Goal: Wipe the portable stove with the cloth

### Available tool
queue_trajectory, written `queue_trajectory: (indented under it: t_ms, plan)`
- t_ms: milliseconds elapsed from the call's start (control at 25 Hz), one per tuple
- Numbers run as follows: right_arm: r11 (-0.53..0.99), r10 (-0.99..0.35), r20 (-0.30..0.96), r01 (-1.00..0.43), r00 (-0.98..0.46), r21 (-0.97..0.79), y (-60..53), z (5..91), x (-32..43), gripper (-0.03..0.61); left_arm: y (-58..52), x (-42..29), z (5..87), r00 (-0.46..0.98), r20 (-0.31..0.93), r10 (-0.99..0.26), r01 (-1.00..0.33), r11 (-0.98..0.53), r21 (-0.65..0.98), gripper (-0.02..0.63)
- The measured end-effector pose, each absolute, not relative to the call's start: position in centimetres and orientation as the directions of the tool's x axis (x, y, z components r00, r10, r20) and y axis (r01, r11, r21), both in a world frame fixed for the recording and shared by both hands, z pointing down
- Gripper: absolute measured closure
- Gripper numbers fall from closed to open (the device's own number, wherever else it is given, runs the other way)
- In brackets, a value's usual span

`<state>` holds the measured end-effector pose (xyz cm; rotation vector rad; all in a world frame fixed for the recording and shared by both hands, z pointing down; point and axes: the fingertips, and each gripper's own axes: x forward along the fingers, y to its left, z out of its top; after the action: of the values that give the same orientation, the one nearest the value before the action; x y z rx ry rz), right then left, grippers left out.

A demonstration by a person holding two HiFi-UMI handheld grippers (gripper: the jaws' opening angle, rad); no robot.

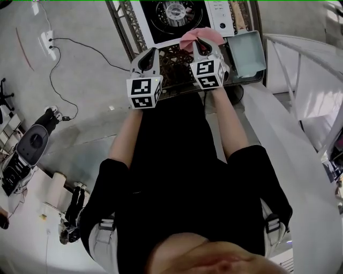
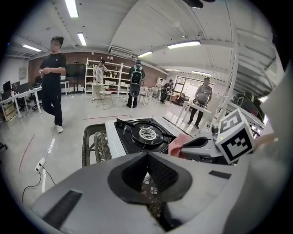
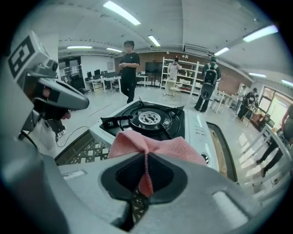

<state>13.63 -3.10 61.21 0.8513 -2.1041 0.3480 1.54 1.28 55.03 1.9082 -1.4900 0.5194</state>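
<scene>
A white portable stove [image 1: 177,16] with a black top and round burner [image 3: 151,118] stands on a dark lattice table [image 1: 171,64]. My right gripper [image 1: 199,45] is shut on a pink cloth [image 3: 151,147], which spreads out in front of the jaws just short of the stove's [image 3: 192,125] near edge. In the head view the pink cloth [image 1: 199,37] overlaps the stove's front edge. My left gripper [image 1: 148,56] hovers to the left over the table, jaws shut with nothing between them. From the left gripper view the stove [image 2: 144,135] lies ahead and the right gripper [image 2: 208,144] with the cloth [image 2: 176,145] is at right.
A grey-green tray [image 1: 245,52] sits on the table right of the stove. White rails [image 1: 300,69] stand to the right. A cable and power strip [image 1: 51,40] lie on the floor at left. Several people stand far back in the room [image 2: 52,77].
</scene>
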Motion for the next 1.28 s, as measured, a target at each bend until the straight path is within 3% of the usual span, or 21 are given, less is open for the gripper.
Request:
queue_trajectory:
  t_ms: [1280]
  plan:
    - [0.647,-0.544,0.766,-0.752,-0.343,0.123,-7.2,60.1,23.4,0.557,-1.5,6.6,54.4,0.312,0.658,-0.685,-0.950,-0.206,0.236,0.615]
